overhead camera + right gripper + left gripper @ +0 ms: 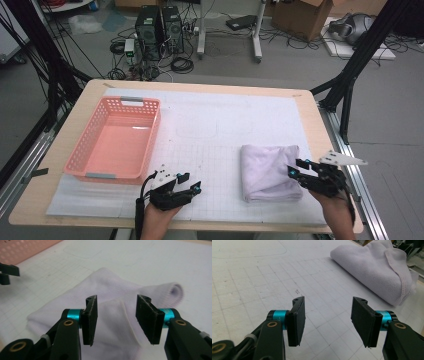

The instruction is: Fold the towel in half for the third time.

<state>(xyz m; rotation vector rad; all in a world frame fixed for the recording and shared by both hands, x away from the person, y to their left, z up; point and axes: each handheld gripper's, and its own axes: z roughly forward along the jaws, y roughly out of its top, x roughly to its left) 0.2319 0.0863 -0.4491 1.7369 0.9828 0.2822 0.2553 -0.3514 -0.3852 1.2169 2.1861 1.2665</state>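
Folded white towel [270, 171] lying on the right half of the bench [45, 200], on the gridded white mat [210, 145], right tongs [298, 170] hovering at its right edge. In the right gripper view those tongs [116, 315] standing spread, cloth underneath but pads not pressing on anything, nothing pinched yet.

Risk from here, just guessing: closing on only the top layer and lifting it, letting the whole fold flop open. Soft terry-looking fabric, several loose layers, a stitched hem [404, 285] running along one edge, rolled fold bulging at the far side. Easy to snag a single flap. Also possibly dragging the bundle across the smooth mat instead of gripping it.

Left tongs [191, 182] sitting near the front edge, spread too [328, 320], holding nothing, well apart from the towel.

Pink plastic basket [150, 135] over on the left, perforated walls, rectangular, grey handle strips. Wooden-looking bench rim around the mat.
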